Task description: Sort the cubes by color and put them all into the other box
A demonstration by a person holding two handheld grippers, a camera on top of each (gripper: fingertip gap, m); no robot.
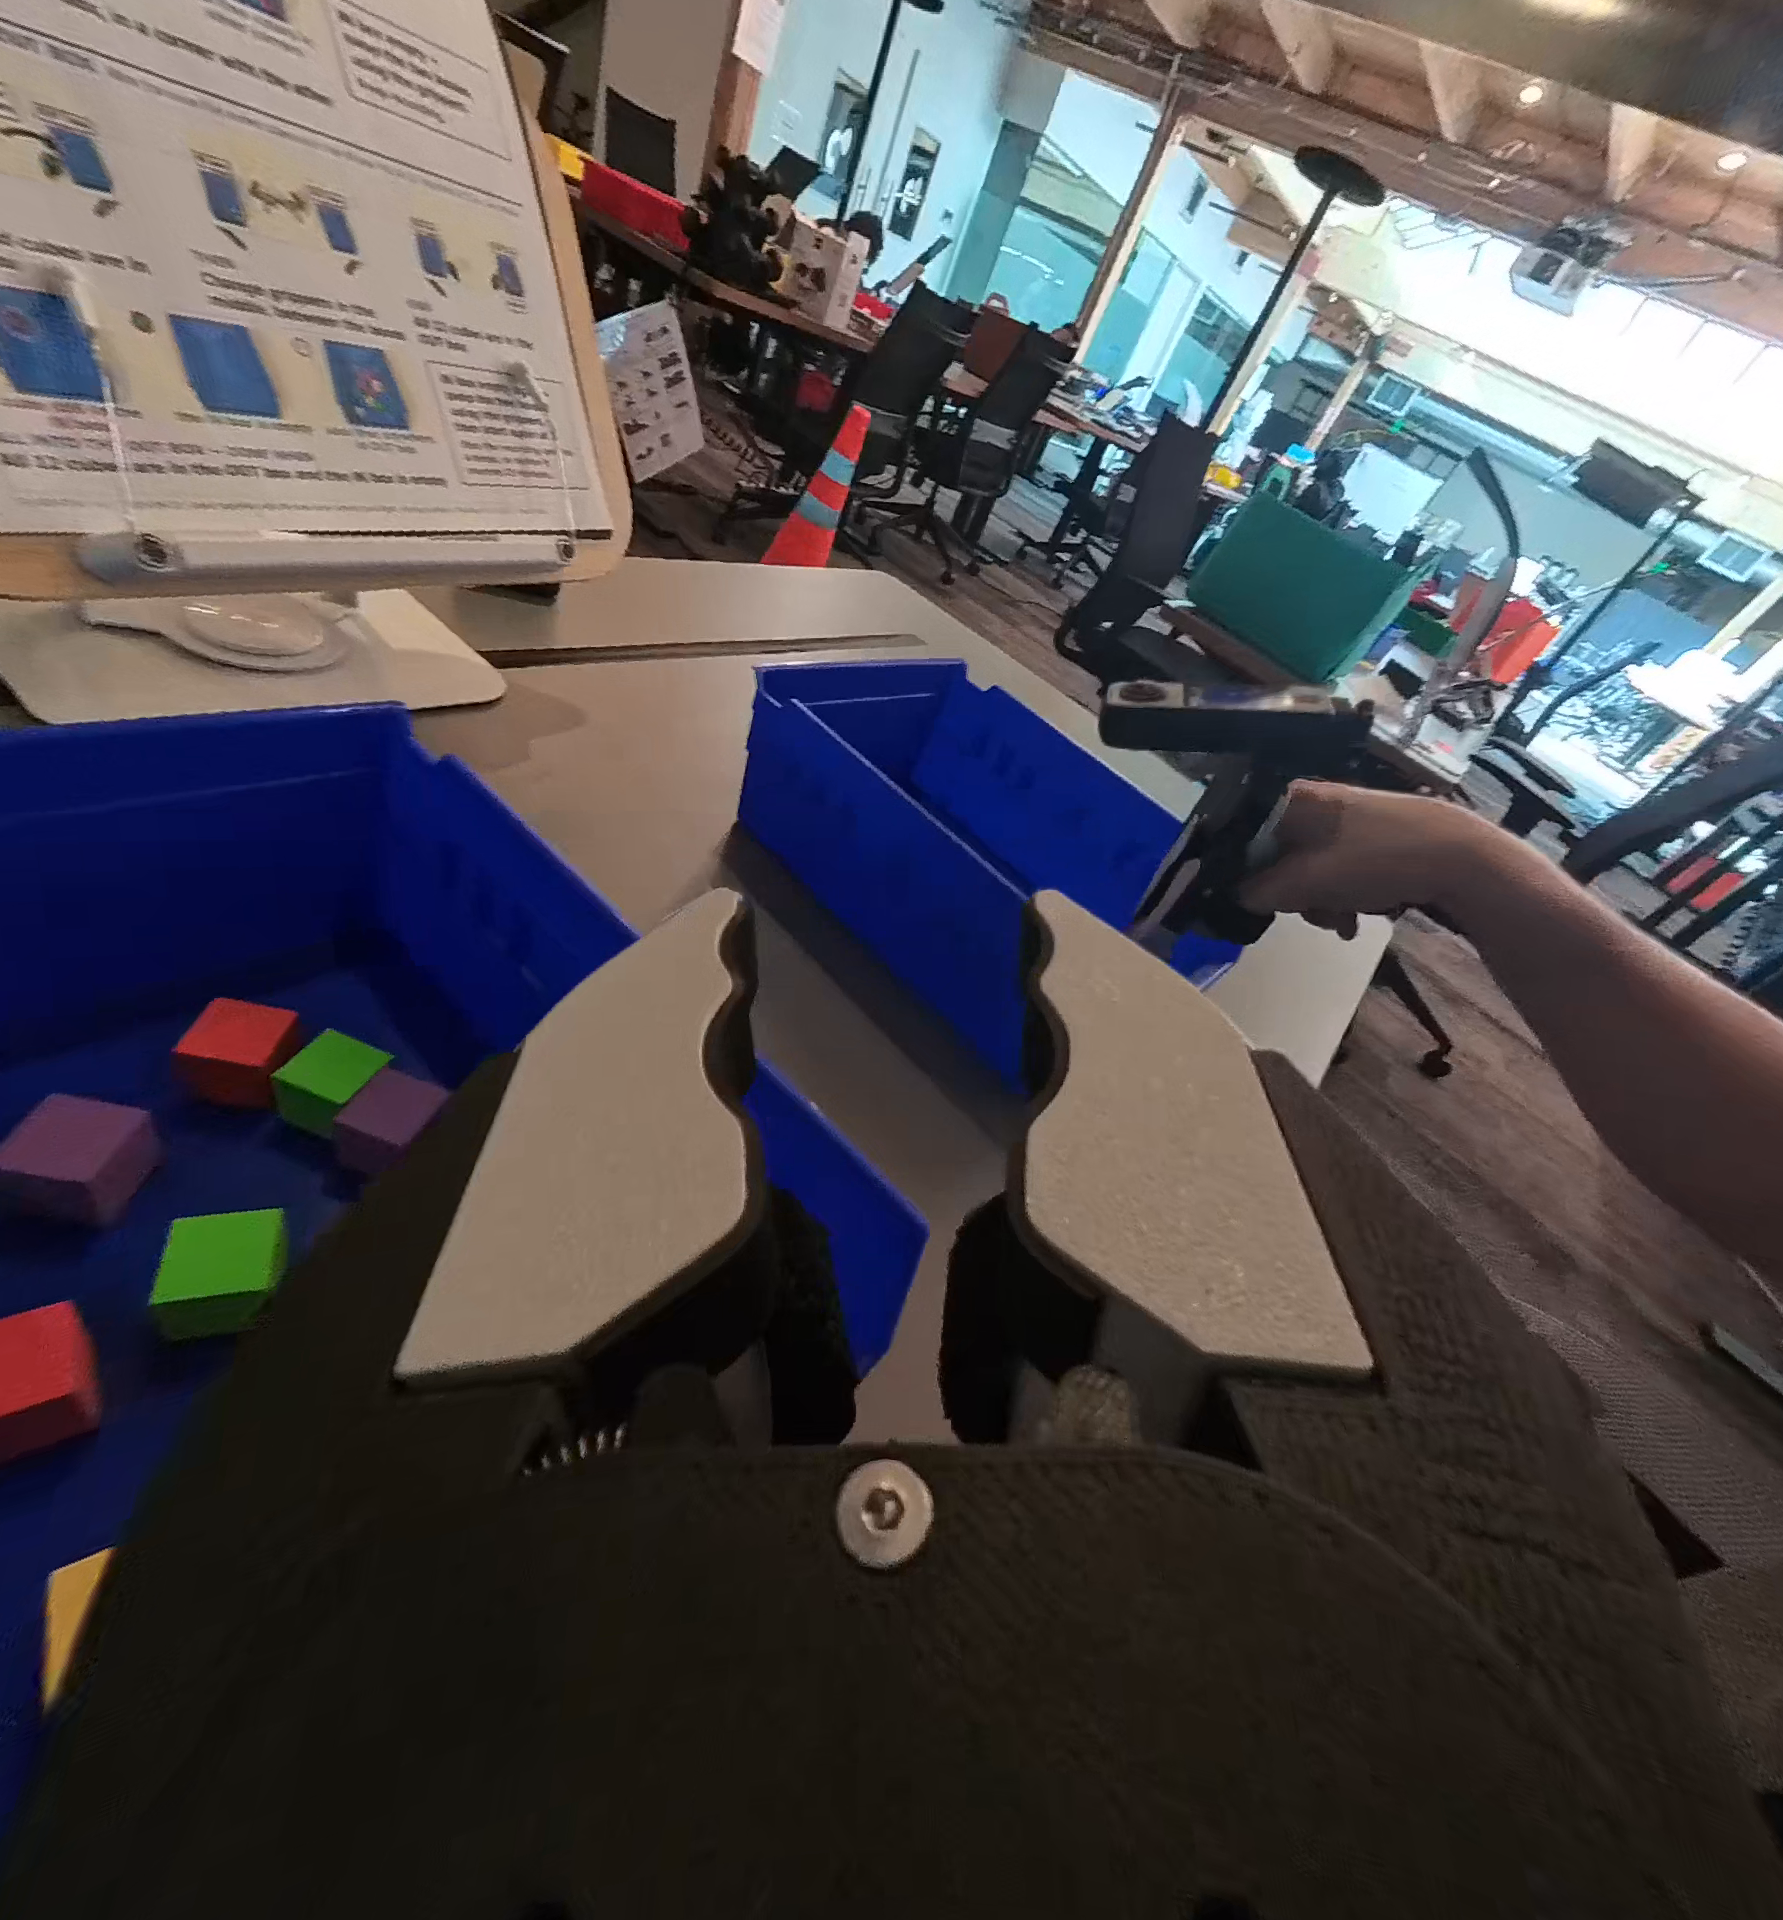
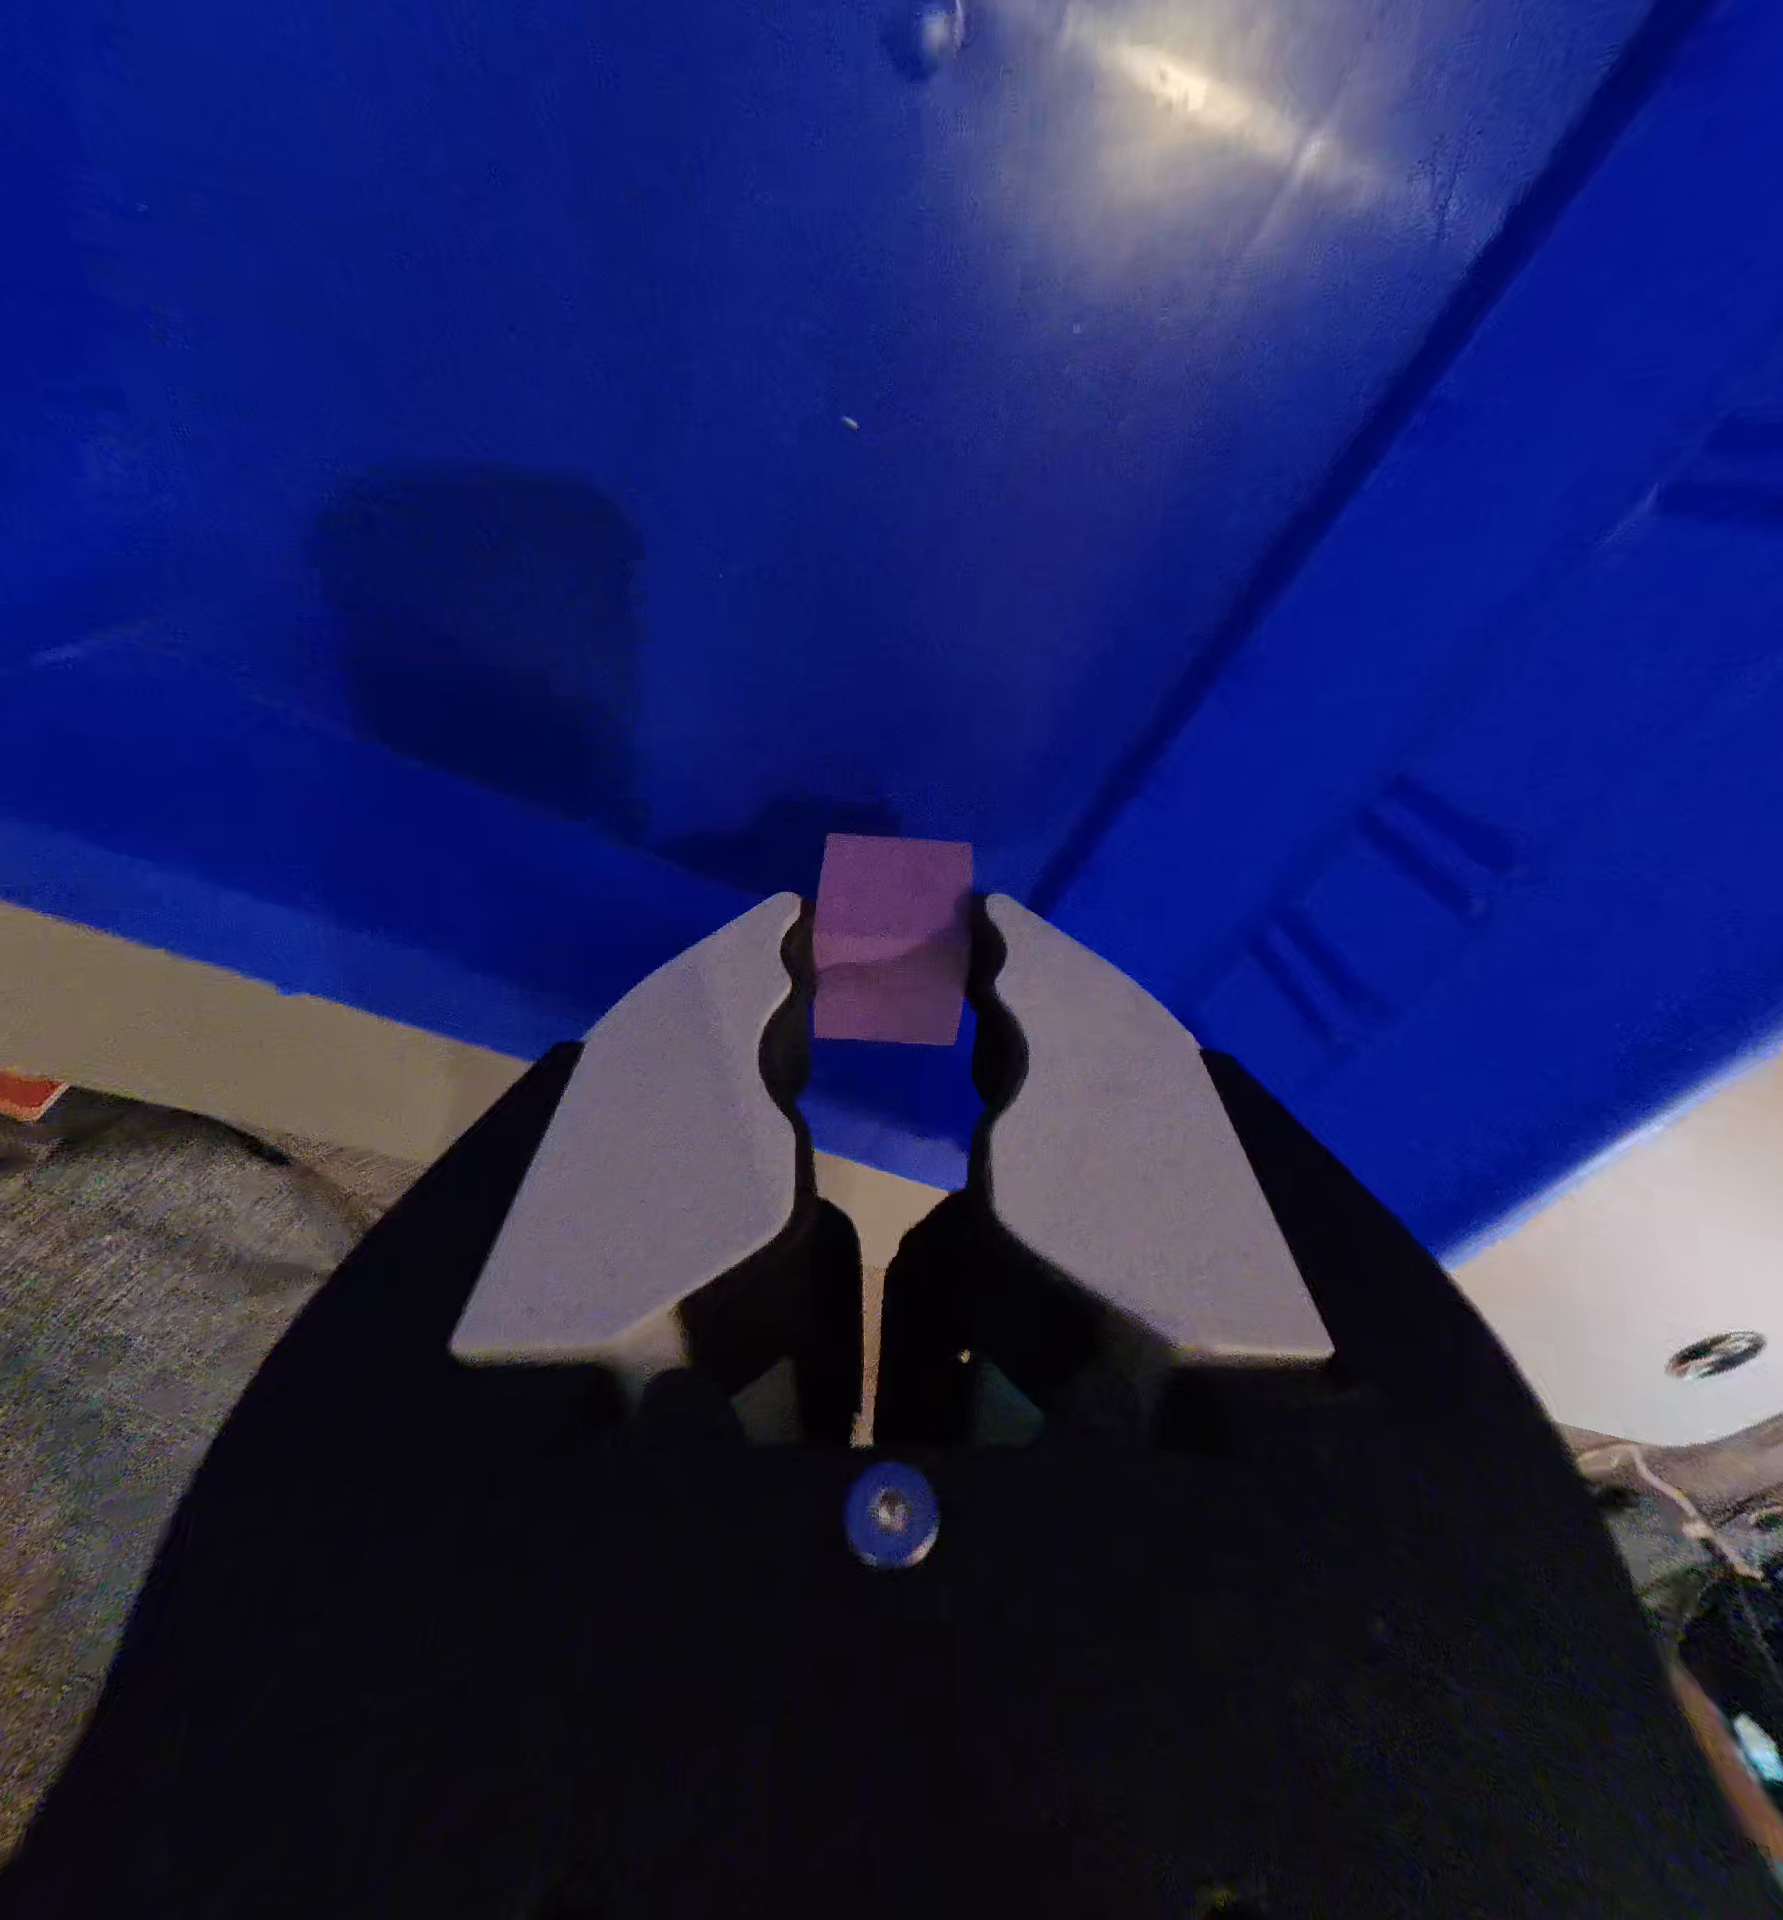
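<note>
Right tongs (image 2: 892,914) are clamped on a purple cube (image 2: 892,940), pinched only at the fingertips, and hang over the floor of a blue bin (image 2: 866,364). In the left wrist view we see the right tongs (image 1: 1193,883) in a person's hand (image 1: 1354,852) at the far bin (image 1: 866,821), which otherwise looks bare inside.

Left tongs (image 1: 887,987) stand apart with nothing between them, hovering over the gap of grey surface (image 1: 658,769) between the two bins. Beside them the near bin (image 1: 191,831) holds loose cubes — a red cube (image 1: 234,1047), a green cube (image 1: 328,1075), another purple cube (image 1: 71,1155), others partly cut off by the frame.

Risks, as we judge them:
- The grip sits shallow on the cube; any twist or jolt could let it rotate or slip out early.
- If it drops from this height it may bounce or tumble toward the bin wall.
- The left tongs sit close to the near bin's rim — a careless sweep could knock the bin.

An instruction sheet on a stand (image 1: 243,260) is behind the bins.
</note>
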